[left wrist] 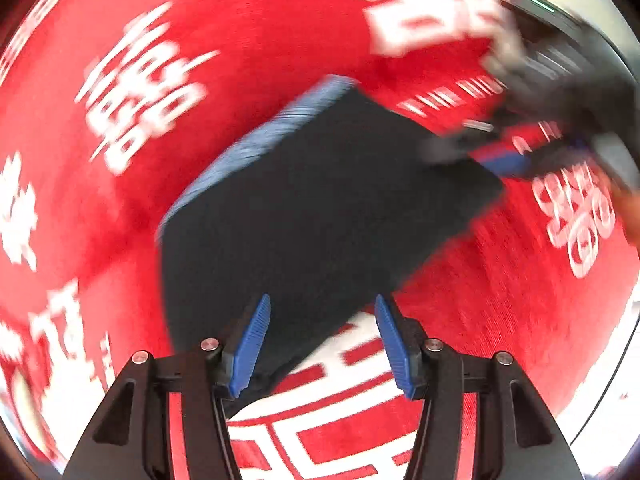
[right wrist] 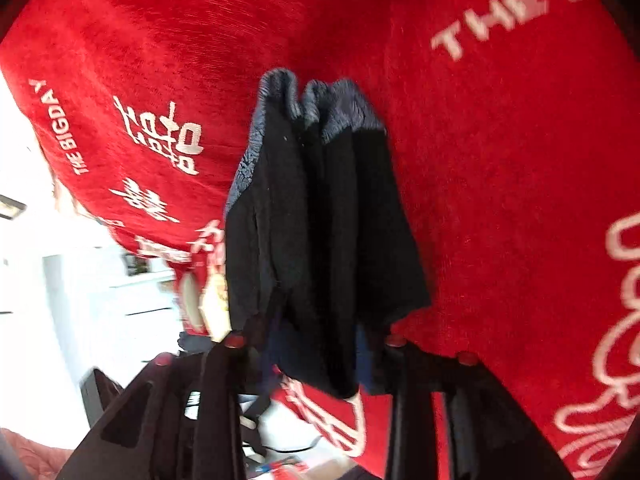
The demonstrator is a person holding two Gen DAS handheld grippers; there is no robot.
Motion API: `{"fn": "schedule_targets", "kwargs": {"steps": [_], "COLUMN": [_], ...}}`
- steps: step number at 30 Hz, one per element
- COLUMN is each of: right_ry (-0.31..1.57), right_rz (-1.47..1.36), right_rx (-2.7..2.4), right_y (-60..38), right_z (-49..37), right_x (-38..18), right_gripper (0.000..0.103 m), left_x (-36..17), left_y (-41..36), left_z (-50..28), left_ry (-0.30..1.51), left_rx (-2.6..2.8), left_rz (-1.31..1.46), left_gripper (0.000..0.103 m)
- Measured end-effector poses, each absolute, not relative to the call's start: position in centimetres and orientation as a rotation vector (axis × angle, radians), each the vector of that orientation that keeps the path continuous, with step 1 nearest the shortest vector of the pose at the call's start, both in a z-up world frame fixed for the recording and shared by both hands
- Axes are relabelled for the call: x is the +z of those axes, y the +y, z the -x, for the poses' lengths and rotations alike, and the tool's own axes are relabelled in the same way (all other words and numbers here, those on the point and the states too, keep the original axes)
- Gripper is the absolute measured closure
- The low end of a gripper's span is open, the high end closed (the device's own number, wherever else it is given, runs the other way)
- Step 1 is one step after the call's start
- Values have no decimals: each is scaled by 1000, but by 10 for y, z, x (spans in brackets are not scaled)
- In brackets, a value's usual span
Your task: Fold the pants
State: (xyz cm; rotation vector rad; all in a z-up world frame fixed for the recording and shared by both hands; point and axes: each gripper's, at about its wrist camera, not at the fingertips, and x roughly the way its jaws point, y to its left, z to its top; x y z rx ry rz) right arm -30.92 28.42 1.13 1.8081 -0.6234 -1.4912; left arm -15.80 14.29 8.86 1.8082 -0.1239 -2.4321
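The pants (left wrist: 320, 200) are dark navy with a grey-blue waistband, folded into a flat rectangle over the red cloth. My left gripper (left wrist: 322, 308) is open and empty, its blue pads (left wrist: 252, 344) above the near corner of the pants. My right gripper (left wrist: 500, 160) shows blurred at the far right corner of the pants. In the right wrist view the pants (right wrist: 320, 216) hang bunched from my right gripper (right wrist: 316, 352), which is shut on them; its fingertips are hidden by the fabric.
A red cloth (left wrist: 260, 40) with white characters and letters covers the table and also shows in the right wrist view (right wrist: 500, 160). Its edge and a white room floor (right wrist: 60, 280) lie at the left of the right wrist view.
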Motion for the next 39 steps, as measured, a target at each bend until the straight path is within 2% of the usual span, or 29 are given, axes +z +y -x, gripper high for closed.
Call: {"fn": "schedule_targets", "kwargs": {"steps": [2,6,9,10,11,12,14,16,17,19,32,34,36,38,39], "right_ry": [-488,-351,-240,-215,-206,-197,-157,-115,-100,-81,55,57,66,76,82], "right_rz": [-1780,-1696,-1722,-1738,-1753,-1789,-1816,-1804,-1807,-1825,-1826,-1839,-1846,-1847,-1846], "right_rx": [-1624,-1750,-1770,-1762,-1745,-1715,-1706,-1713,-1712,-1700,-1757,-1768,-1785,-1799,-1804], "right_y": [279,256,221,209,206,201,205,207,210,217,220,223,226,229,229], "right_z": [316,338,354,358,360,360,349,339,334,325,294,290,287,285,284], "right_x": [35,64,60,54,47,38,25,25,23,19,33,34,36,38,39], "right_gripper": [42,42,44,47,58,75,85,88,88,89,88,84,74,66,63], "left_x": [95,88,75,71,66,60,47,39,36,33,32,32,32,30,29], "left_y": [114,52,19,12,7,4,2,8,12,16,12,12,11,10,11], "left_z": [161,173,175,174,175,174,173,168,165,162,165,165,163,162,162], "left_ry": [-4,192,354,389,407,427,459,467,448,466,474,475,477,494,508], "left_rx": [-2393,-2269,-2177,-2155,-2145,-2133,-2124,-2124,-2126,-2134,-2121,-2122,-2122,-2117,-2116], "left_rz": [-1757,-1701,-1689,-1687,-1689,-1700,-1737,-1759,-1758,-1752,-1751,-1747,-1744,-1758,-1764], "left_gripper": [47,47,47,47,47,47,47,44,36,33,33,33,32,18,18]}}
